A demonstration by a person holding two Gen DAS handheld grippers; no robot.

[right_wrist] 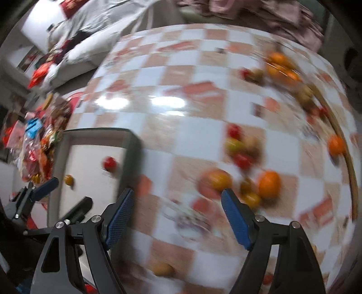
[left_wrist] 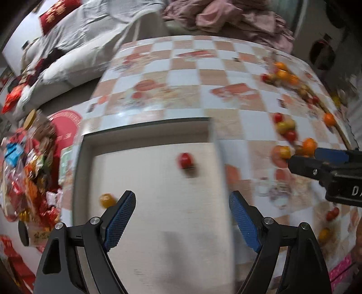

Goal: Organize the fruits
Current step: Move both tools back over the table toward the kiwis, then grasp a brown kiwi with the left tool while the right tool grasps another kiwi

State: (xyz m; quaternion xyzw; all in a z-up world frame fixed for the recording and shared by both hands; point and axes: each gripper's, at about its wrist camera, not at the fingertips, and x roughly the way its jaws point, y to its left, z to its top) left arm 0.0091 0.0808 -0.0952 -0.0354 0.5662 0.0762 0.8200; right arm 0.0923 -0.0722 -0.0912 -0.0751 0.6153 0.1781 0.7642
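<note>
A shallow white tray (left_wrist: 158, 226) sits on the checkered table. It holds a red tomato (left_wrist: 185, 160) and a small yellow fruit (left_wrist: 106, 200). My left gripper (left_wrist: 182, 220) is open and empty above the tray. Several loose tomatoes and oranges (left_wrist: 285, 129) lie scattered to the right. In the right wrist view the tray (right_wrist: 90, 181) is at the left. My right gripper (right_wrist: 176, 217) is open and empty above the table, just short of an orange (right_wrist: 269, 183) and a yellow-orange tomato (right_wrist: 218, 179). The frames are blurred.
A pile of wrapped snacks (left_wrist: 27, 171) lies left of the tray. A sofa with white covers (left_wrist: 79, 45) and pink clothes (left_wrist: 226, 15) lie beyond the table's far edge. More fruit (right_wrist: 280, 65) sits at the far right near the table's edge.
</note>
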